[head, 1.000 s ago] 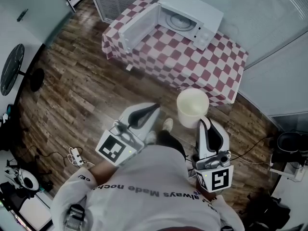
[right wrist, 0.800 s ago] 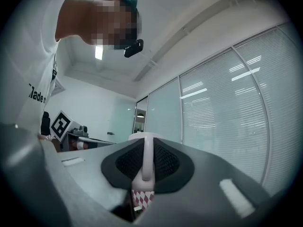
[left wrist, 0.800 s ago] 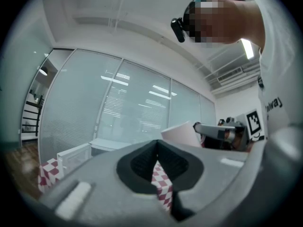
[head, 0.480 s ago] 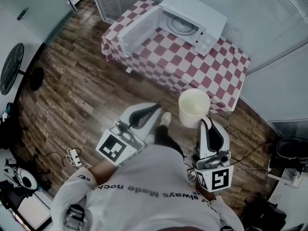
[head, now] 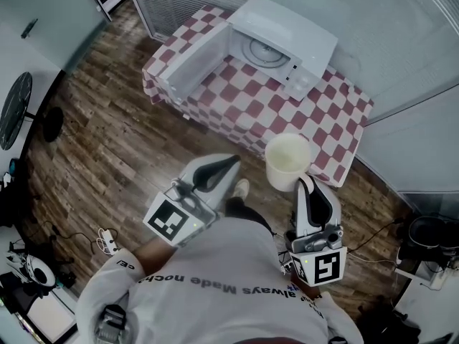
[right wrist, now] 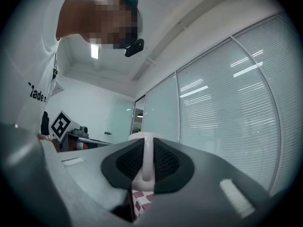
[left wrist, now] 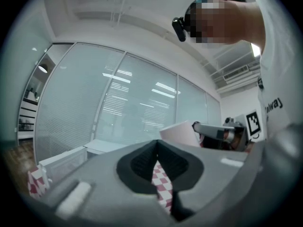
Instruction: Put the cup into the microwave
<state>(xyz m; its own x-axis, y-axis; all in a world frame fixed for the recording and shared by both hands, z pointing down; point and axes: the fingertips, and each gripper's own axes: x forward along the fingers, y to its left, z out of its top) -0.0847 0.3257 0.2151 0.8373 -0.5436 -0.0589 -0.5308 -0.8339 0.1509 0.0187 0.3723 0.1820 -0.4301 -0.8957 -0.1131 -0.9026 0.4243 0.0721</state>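
Noted cream, empty cup (head: 287,160) upright, wall pinched between right gripper (head: 304,183) jaws, over near edge of checkered table (head: 251,113), well apart from open-doored microwave (head: 301,31). Left gripper (head: 231,159) jaws together, nothing held.

The head view looks from high up, steeply down, onto the wood floor (head: 107,142), the checked counter (head: 272,113) and the microwave (head: 287,34), which stand a little way off. The left gripper view sits low, close behind its own jaws, and looks along them and up to a glass wall (left wrist: 132,103). The right gripper view does the same. All three views show the cup (head: 287,160) and some of the counter.
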